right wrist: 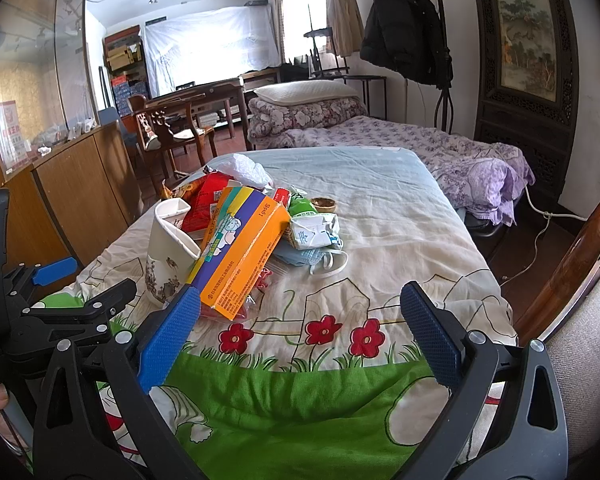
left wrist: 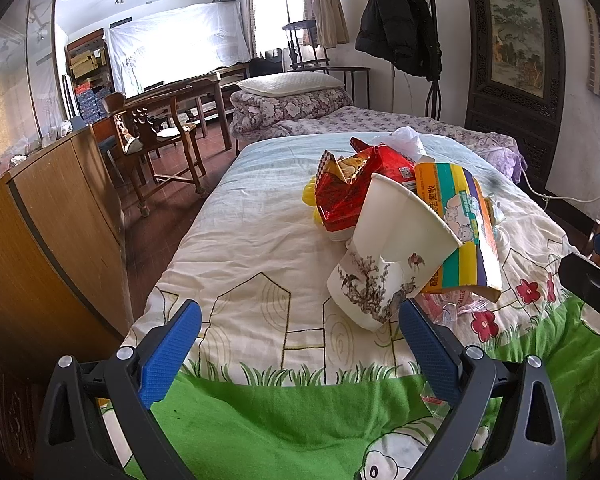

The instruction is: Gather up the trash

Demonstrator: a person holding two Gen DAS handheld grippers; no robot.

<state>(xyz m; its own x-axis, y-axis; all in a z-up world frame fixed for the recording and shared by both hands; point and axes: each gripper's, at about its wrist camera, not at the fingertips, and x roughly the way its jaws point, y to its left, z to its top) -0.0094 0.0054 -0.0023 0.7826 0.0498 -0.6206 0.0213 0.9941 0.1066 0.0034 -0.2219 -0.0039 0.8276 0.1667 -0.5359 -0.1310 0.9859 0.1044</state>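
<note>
A heap of trash lies on the bed's cartoon quilt (left wrist: pixel 260 240). It holds a crushed white paper cup (left wrist: pixel 392 256) (right wrist: pixel 168 248) with a bird print, an orange, yellow and purple carton (left wrist: pixel 464 224) (right wrist: pixel 240 252), a red snack bag (left wrist: pixel 348 188) (right wrist: pixel 204 204), a white wrapper (right wrist: pixel 314 232), a blue face mask (right wrist: pixel 312 258) and a thin plastic bag (right wrist: pixel 248 168). My left gripper (left wrist: pixel 300 312) is open just short of the cup, its right finger beside the cup's base. My right gripper (right wrist: pixel 300 300) is open, its left finger at the carton's near corner.
A wooden cabinet (left wrist: pixel 56 216) runs along the bed's left side. A wooden chair (left wrist: pixel 156 136) and table (left wrist: pixel 196 88) stand behind it. A second bed with floral bedding (right wrist: pixel 400 136) lies beyond. A coat rack (left wrist: pixel 404 20) and a carved screen (left wrist: pixel 516 40) stand at right. A wooden rail (right wrist: pixel 580 236) edges the right.
</note>
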